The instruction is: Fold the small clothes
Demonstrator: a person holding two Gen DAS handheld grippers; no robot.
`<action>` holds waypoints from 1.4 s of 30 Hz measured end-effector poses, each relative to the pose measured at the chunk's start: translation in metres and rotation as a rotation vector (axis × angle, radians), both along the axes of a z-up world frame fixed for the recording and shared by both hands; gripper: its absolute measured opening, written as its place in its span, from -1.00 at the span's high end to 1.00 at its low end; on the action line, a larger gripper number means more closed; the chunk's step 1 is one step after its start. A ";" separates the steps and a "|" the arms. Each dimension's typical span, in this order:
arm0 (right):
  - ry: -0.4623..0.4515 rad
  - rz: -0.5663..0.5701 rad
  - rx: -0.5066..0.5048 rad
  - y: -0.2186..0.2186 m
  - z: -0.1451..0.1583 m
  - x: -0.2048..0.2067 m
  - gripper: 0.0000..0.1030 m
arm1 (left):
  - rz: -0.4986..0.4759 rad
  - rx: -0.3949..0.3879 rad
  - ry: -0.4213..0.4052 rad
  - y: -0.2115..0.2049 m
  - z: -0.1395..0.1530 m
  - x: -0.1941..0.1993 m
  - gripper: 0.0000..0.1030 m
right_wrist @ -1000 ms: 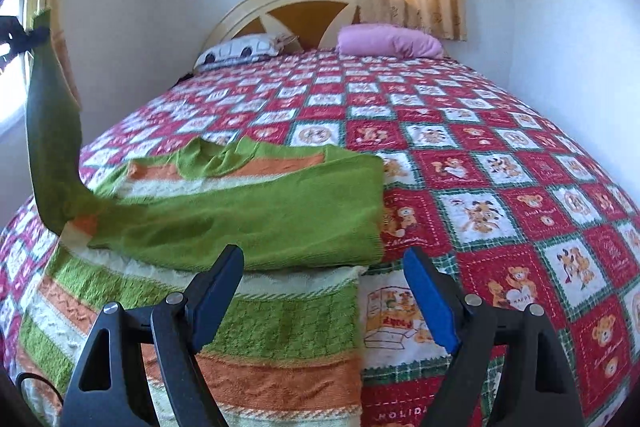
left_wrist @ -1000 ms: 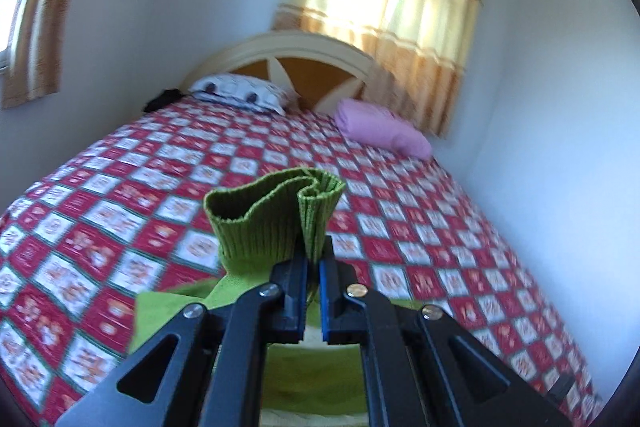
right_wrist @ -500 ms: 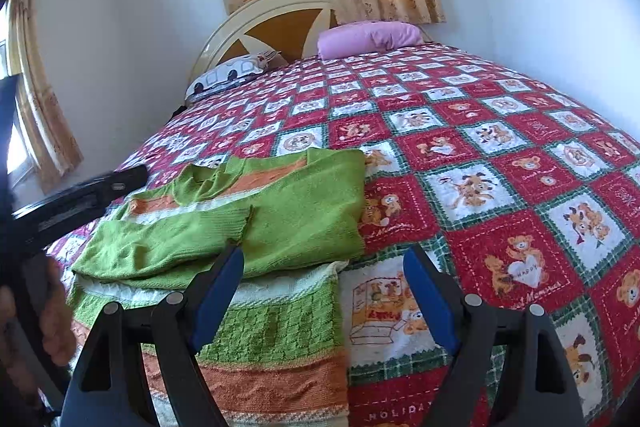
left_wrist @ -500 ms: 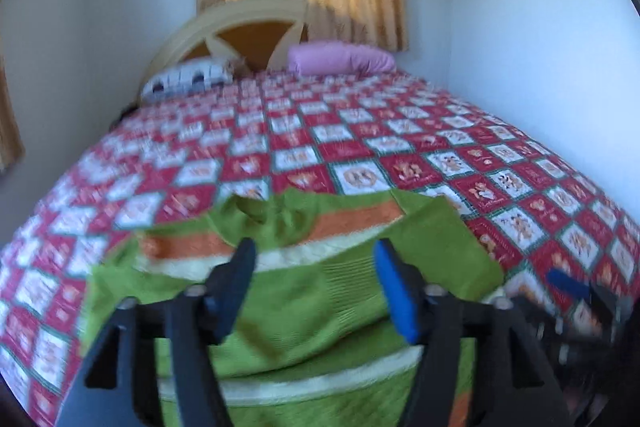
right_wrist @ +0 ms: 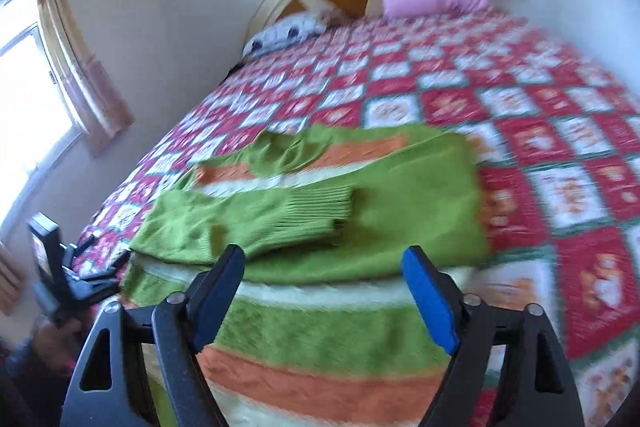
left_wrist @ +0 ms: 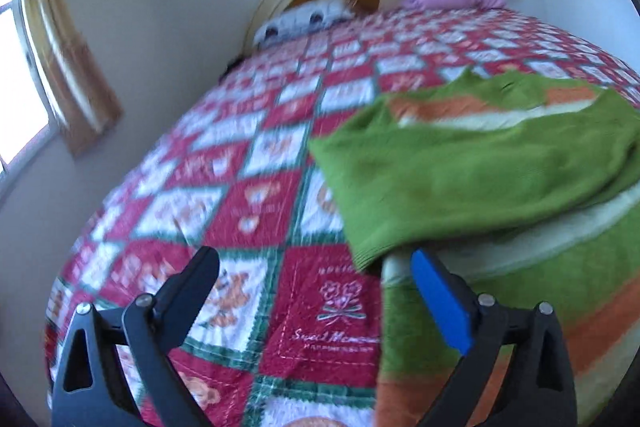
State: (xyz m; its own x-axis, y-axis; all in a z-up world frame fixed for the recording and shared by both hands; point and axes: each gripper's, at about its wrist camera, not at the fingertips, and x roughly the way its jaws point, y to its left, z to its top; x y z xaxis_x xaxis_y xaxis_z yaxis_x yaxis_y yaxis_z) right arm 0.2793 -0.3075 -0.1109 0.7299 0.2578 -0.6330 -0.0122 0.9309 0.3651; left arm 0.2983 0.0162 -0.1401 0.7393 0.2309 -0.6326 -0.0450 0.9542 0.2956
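Green, orange and cream knitwear, a small striped sweater (right_wrist: 360, 223), lies on the red patchwork quilt (left_wrist: 256, 211) of the bed with one ribbed-cuff sleeve (right_wrist: 316, 211) folded across its body, filling the centre of the right wrist view and the right side of the left wrist view. Left tongs (left_wrist: 316, 279) have just been opening and stand wide with nothing between them, low over the quilt just beside the sweater's edge. Right tongs (right_wrist: 324, 275) have just been closing somewhat yet remain apart and empty above the sweater's lower stripes.

Green striped sweater (right_wrist: 360, 227) flat on bedspread (right_wrist: 560, 155), sleeve (right_wrist: 260, 219) folded across. R gripper (right_wrist: 324, 275) jaws apart, just narrowing, nothing btwn.
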 end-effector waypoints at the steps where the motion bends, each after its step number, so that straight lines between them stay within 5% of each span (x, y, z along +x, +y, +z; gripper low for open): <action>1: 0.027 0.001 0.003 0.004 -0.003 0.011 -0.35 | 0.010 -0.013 0.033 0.001 -0.003 0.006 -0.93; 4: 0.146 0.001 0.019 0.014 -0.022 0.047 -0.10 | 0.014 -0.036 0.059 0.002 -0.006 0.011 -0.97; 5: 0.174 -0.004 0.014 0.017 -0.030 0.056 0.05 | 0.026 -0.055 0.059 0.002 -0.005 0.013 -0.98; 6: 0.184 0.000 0.003 0.019 -0.033 0.060 0.51 | 0.032 -0.075 0.056 0.004 -0.004 0.014 -0.99; 7: 0.179 -0.005 -0.033 0.024 -0.035 0.061 0.74 | 0.039 -0.082 0.057 0.008 -0.006 0.015 -1.00; 9: 0.148 -0.014 -0.068 0.026 -0.030 0.057 0.87 | 0.044 -0.096 0.060 0.012 -0.007 0.018 -1.00; 15: 0.018 -0.078 -0.161 0.008 0.006 0.026 0.95 | 0.023 -0.106 0.062 0.011 -0.009 0.018 -1.00; 23: 0.125 -0.139 -0.130 -0.026 -0.027 0.027 0.91 | 0.009 -0.110 0.060 0.018 -0.002 0.002 -1.00; 24: 0.110 -0.147 -0.082 -0.034 -0.025 0.023 0.62 | 0.006 -0.102 0.038 0.019 0.002 -0.004 -1.00; 25: 0.099 -0.147 -0.060 -0.036 -0.023 0.022 0.04 | 0.005 -0.092 0.020 0.020 0.006 -0.010 -1.00; 27: 0.072 -0.131 -0.035 -0.037 -0.017 0.021 -0.30 | 0.005 -0.109 -0.028 0.025 0.019 -0.017 -1.00; 32: 0.085 -0.056 -0.087 -0.007 -0.012 0.044 -0.21 | 0.055 -0.139 -0.084 0.026 0.036 0.007 -1.00; 33: 0.126 -0.038 -0.098 0.001 -0.019 0.053 0.17 | 0.055 -0.138 -0.069 0.023 0.033 0.012 -1.00; 35: 0.200 -0.037 -0.146 0.010 -0.033 0.065 0.62 | 0.040 -0.120 -0.017 0.012 0.021 0.029 -1.00; 39: 0.196 -0.066 -0.299 0.018 -0.037 0.061 0.70 | 0.033 -0.043 0.072 0.000 -0.009 0.032 -1.00; 42: 0.201 -0.075 -0.374 0.011 -0.039 0.054 0.70 | 0.017 -0.046 0.060 0.001 -0.010 0.024 -1.00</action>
